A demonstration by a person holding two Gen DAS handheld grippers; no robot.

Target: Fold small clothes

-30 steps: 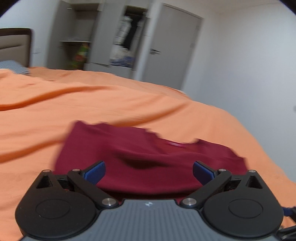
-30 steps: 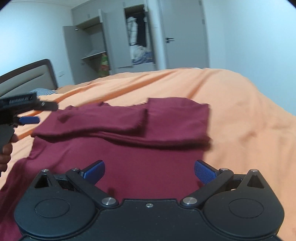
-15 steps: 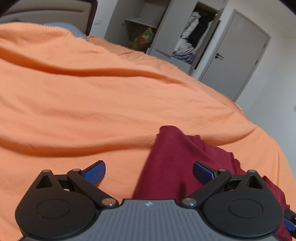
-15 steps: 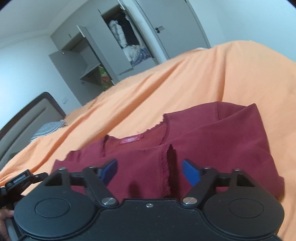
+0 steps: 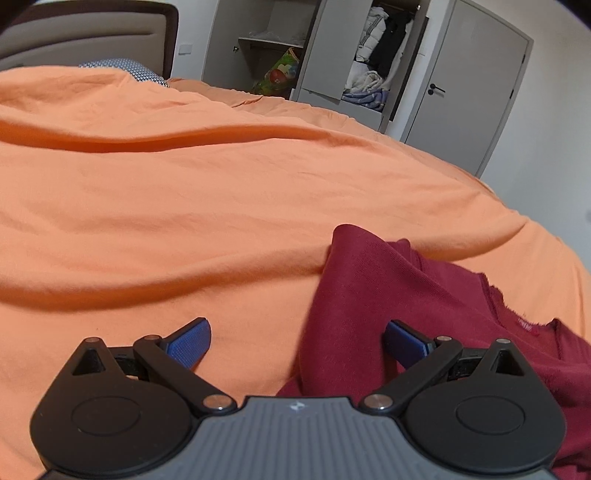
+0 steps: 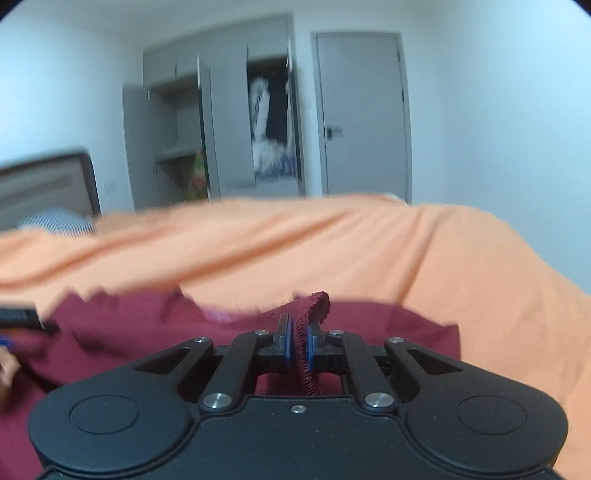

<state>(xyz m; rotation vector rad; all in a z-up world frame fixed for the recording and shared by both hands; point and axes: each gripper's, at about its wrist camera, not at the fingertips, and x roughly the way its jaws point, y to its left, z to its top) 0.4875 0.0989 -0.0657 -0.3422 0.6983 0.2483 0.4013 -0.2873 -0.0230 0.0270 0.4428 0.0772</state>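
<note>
A dark red garment (image 5: 424, 295) lies on the orange bedsheet (image 5: 221, 206), with a raised fold reaching between the blue pads of my left gripper (image 5: 295, 341), which is open. In the right wrist view, my right gripper (image 6: 298, 334) is shut on a hemmed edge of the same red garment (image 6: 147, 325); the pinched hem sticks up past the pads. The other gripper's body (image 6: 18, 317) shows at the left edge of that view.
The orange bed stretches ahead, with a headboard (image 5: 92, 33) and a patterned pillow (image 5: 122, 70) at the far left. An open grey wardrobe (image 5: 369, 62) with clothes and a shut door (image 5: 476, 92) stand beyond the bed.
My right gripper has shut on the garment's hem and lifted it. The left gripper stays open and has shifted a little over the garment's left fold.
</note>
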